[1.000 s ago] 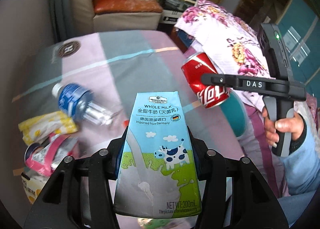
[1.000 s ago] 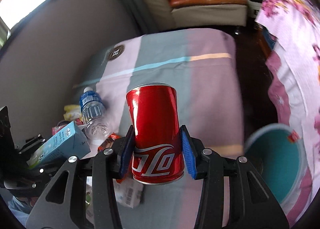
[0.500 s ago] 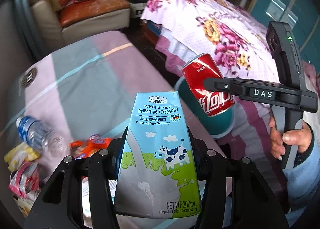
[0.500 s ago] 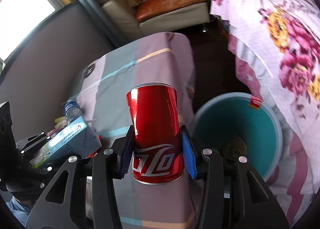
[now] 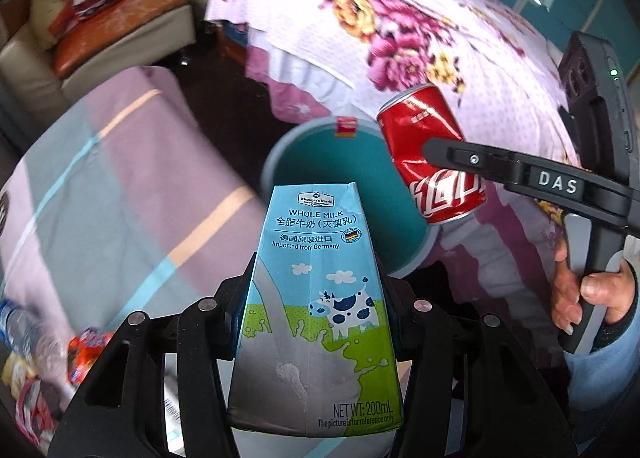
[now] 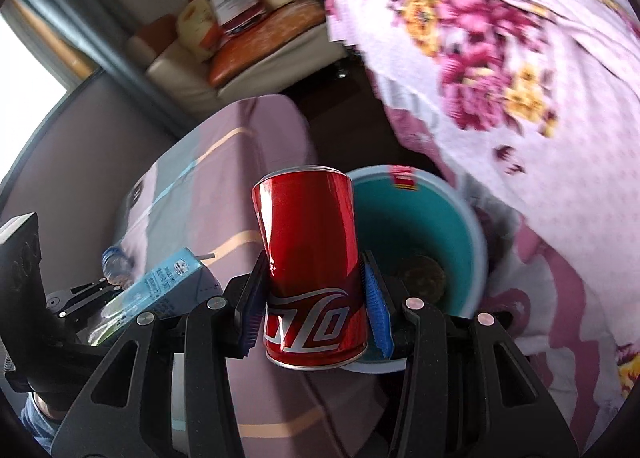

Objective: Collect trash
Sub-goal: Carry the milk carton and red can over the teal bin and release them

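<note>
Jaws: both pairs closed on loads. We see the left gripper (image 5: 316, 294) clamping a blue milk carton (image 5: 316, 310) upright between its fingers, label facing the camera. The right gripper (image 6: 316, 298) pinches a red cola can (image 6: 314, 266) at its lower half, blue pads pressed to both sides; the can wall looks slightly dented.

From the left wrist view, the can sits tilted, over the right rim of a teal bin (image 5: 320, 162), held in the air, not touching it. The carton is held in front of the bin's near rim.

The bin stands on the dark floor between the table's right edge and a flowered bedspread (image 5: 420, 38). Something dark and round lies on its bottom (image 6: 420, 278); we cannot tell what.

On the striped tablecloth (image 5: 120, 186), near its left corner: a plastic bottle (image 5: 24, 334) and blurred wrappers (image 5: 86, 346).
</note>
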